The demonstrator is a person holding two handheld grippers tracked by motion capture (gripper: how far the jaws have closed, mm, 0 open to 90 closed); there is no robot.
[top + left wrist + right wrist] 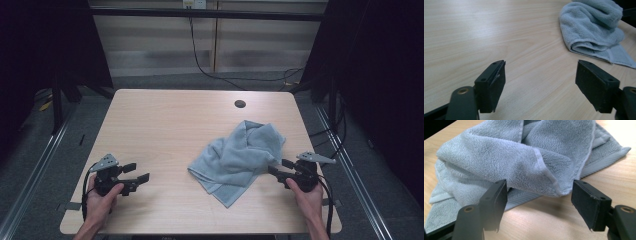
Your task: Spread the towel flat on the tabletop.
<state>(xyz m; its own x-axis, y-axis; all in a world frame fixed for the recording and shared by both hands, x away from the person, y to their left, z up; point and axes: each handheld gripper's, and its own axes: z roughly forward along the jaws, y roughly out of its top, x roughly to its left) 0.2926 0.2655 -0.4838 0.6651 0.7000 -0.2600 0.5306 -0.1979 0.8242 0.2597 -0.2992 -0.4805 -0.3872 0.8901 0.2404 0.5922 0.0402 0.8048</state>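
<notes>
A crumpled grey-blue towel (239, 159) lies in a loose heap on the pale wood counter (165, 125), directly ahead of the right tool (276, 169), whose jaws stand apart with nothing between the pads. In the right gripper view a hemmed fold of the cloth (524, 162) bulges just beyond the tips, close to them, though whether it brushes either pad cannot be told. The left tool (139, 175) rests well apart from the towel, off to its far side, jaws likewise spread wide over bare wood; from the left gripper view the cloth (594, 30) sits ahead and to the right, its stitched edge trailing flat on the counter. The towel looks like thick terry: soft, light and limp, likely to sag and drape the moment it is lifted, with nothing fragile about it and enough nap that the pads should not slip. A pinch in the bulky middle would probably gather several layers at once, so the cleaner hold appears to be the hemmed border or a corner, where the fabric is thinner and a single layer can be caught. The nearest such edge for the right tool is the seam curling down just ahead of its tips; the left tool would need to cross open counter to reach the flat corner facing it.
</notes>
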